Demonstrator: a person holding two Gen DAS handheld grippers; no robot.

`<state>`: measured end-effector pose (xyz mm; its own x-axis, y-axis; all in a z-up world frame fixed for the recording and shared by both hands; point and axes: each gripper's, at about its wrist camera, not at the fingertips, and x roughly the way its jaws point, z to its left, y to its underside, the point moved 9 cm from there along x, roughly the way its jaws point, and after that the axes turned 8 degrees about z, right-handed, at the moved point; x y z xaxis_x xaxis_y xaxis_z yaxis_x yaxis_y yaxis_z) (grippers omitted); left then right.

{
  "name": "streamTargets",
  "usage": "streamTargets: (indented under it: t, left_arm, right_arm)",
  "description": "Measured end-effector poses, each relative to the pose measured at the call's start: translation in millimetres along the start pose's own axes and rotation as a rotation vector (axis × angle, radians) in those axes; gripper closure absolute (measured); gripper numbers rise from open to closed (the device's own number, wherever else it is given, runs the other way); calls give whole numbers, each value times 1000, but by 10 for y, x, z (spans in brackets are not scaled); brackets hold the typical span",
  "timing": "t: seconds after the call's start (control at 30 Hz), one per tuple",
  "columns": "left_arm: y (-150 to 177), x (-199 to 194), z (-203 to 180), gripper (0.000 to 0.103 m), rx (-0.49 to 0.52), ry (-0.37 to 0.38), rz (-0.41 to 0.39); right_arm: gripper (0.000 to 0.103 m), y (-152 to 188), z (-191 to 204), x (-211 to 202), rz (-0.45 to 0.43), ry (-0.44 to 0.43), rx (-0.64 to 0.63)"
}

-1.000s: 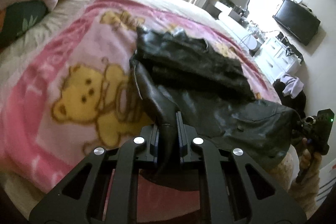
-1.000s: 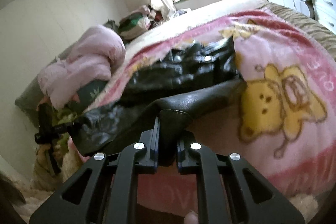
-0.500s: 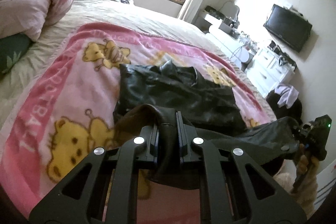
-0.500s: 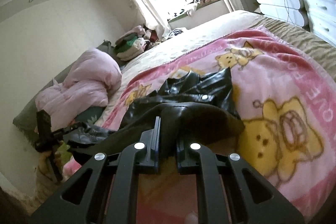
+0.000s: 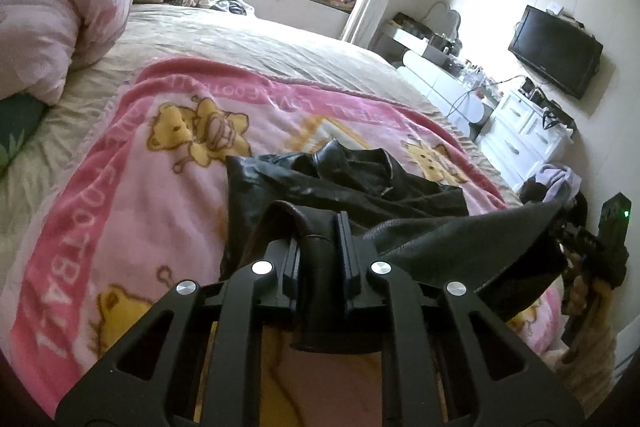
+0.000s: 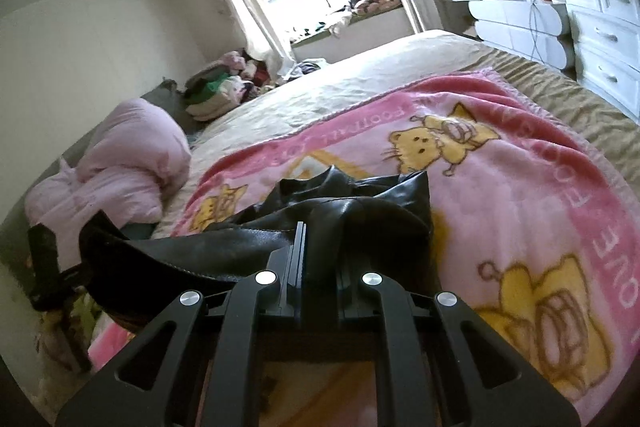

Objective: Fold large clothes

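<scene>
A black leather jacket (image 5: 340,183) lies on a pink teddy-bear blanket (image 5: 132,195) on the bed; it also shows in the right wrist view (image 6: 360,195). My left gripper (image 5: 318,227) is shut on the jacket's lower edge and holds it above the blanket. My right gripper (image 6: 320,239) is shut on the same edge further along. The held edge stretches between the two grippers over the rest of the jacket. The right gripper also appears at the right in the left wrist view (image 5: 600,243), and the left gripper at the left in the right wrist view (image 6: 48,267).
A pink duvet (image 5: 60,7) is bunched at the head of the bed (image 5: 260,43). Folded clothes (image 6: 216,87) are stacked by the window. White drawers (image 6: 600,27) and a wall TV (image 5: 556,51) stand past the bed's right side.
Both grippers have lifted the jacket's lower edge and carried it forward over the rest of the jacket, toward the collar. Both views now look higher across the bed.
</scene>
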<state>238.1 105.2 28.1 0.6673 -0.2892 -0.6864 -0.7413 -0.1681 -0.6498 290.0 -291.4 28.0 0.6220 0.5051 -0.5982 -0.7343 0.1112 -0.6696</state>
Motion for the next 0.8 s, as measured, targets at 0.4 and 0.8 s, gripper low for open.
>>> streamTargets:
  t: [0.4, 0.8]
  left_arm:
    - [-215, 457, 141, 94, 22, -49, 16]
    - [-159, 943, 429, 90, 0, -97, 73]
  right_arm:
    - [92, -134, -298, 538, 43, 75, 16]
    - [82, -58, -553, 1027, 99, 127, 44]
